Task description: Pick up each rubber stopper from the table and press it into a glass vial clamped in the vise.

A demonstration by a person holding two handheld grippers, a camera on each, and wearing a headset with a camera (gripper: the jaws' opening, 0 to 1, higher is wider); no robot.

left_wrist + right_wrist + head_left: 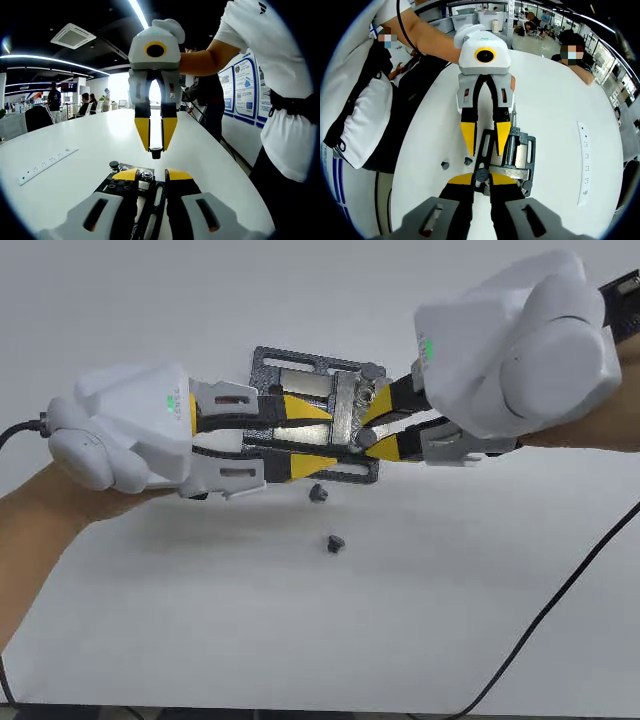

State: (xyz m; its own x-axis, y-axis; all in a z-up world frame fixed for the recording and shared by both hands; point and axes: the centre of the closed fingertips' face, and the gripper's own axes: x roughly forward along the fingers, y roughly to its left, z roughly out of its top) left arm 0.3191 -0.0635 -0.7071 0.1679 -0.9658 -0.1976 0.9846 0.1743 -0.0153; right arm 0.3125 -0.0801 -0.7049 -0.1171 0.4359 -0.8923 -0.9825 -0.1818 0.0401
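A white table (pixel 200 620) is carrying everything. A dark metal vise (pixel 275 360) is sitting flat on it towards the far side. Two small grey stoppers (pixel 318 493) (pixel 336 543) are lying loose on the bare top just in front of the vise, near each other but apart. A white power strip (pixel 47 165) is lying further off.

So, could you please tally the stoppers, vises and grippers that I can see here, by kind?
Loose stoppers on the table: 2
Held stopper in the tongs of the right gripper: 1
Vise: 1
Grippers (left gripper, right gripper): 2
Total: 6
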